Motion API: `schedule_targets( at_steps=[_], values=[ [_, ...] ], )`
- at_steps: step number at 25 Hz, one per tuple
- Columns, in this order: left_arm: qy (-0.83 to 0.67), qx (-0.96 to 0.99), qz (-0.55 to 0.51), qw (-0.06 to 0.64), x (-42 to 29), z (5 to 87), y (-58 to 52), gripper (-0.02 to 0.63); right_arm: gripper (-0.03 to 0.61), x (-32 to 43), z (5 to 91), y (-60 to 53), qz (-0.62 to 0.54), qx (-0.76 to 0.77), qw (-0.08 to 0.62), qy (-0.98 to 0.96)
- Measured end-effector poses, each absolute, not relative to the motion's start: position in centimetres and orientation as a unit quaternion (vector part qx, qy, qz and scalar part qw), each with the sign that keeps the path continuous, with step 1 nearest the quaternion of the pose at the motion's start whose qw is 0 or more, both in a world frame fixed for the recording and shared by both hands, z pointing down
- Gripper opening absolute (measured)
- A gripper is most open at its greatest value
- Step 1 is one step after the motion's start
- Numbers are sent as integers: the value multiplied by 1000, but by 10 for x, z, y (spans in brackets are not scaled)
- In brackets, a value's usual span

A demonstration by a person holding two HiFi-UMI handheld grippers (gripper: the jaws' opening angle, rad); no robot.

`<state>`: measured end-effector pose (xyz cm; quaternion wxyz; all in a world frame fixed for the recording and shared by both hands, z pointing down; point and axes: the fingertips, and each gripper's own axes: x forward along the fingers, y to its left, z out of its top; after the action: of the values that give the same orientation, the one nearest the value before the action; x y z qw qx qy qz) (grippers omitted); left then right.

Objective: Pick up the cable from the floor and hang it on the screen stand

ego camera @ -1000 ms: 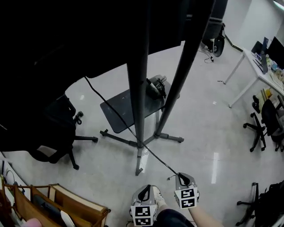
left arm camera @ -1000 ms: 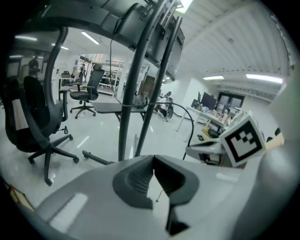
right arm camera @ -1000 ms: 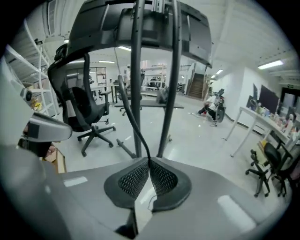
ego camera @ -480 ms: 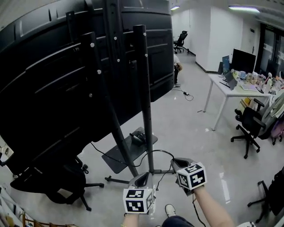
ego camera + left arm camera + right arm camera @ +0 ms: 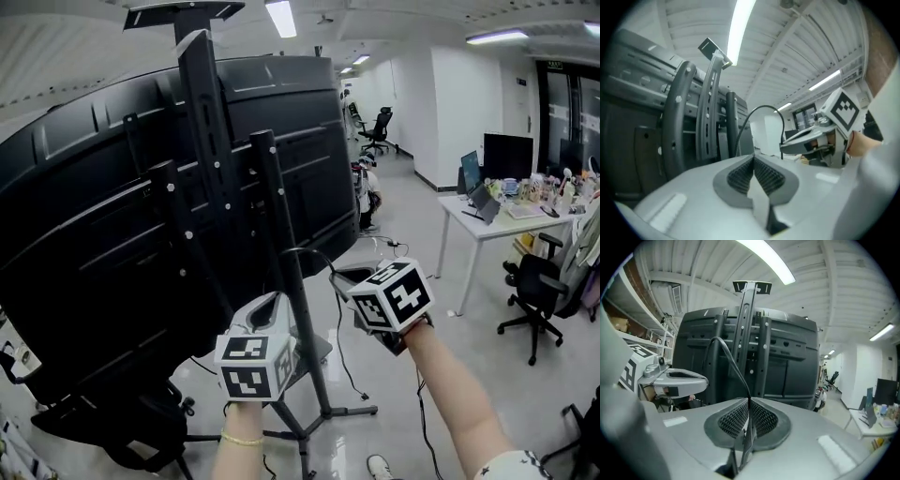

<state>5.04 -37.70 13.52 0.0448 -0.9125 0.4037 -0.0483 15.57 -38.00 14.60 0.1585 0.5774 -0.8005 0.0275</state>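
Observation:
The big black screen [image 5: 103, 244] shows its back, mounted on a dark stand with upright poles [image 5: 279, 234]. A thin black cable [image 5: 309, 249] arcs up from my right gripper [image 5: 342, 275] towards the poles, and another stretch of it hangs down to the floor. My right gripper [image 5: 749, 400] is shut on the cable [image 5: 723, 345], which rises out of its jaw seam. My left gripper [image 5: 272, 300] is beside the stand pole, lower and to the left. Its jaws [image 5: 753, 159] are shut with nothing between them; the cable [image 5: 761, 108] passes behind them.
A white desk [image 5: 487, 223] with monitors stands at the right, with a black office chair [image 5: 527, 281] by it. Another dark chair [image 5: 103, 427] sits under the screen at lower left. The stand's base tray and legs [image 5: 323, 408] spread on the floor below my grippers.
Both grippers rose from near the floor to mid-height of the stand, and the view tilted up. The right gripper lifted the cable with it, closer to the poles.

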Motion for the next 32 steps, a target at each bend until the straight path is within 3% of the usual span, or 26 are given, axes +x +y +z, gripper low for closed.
schedule_targets(
  at_steps=[6,14,25,32],
  values=[
    [466,-877,13,118,68,20,-436,8,15,175,31,-442,-47,541,139,-828],
    [557,-813,31,167,77,-86,-522,8,15,177,-49,-539,-45,472,147,-868],
    [574,-809,-12,128,74,-64,-551,8,17,168,-15,-606,38,385,212,-897],
    [552,-823,-45,126,92,-16,-539,8,41,163,5,-587,49,335,136,-931]
  ],
)
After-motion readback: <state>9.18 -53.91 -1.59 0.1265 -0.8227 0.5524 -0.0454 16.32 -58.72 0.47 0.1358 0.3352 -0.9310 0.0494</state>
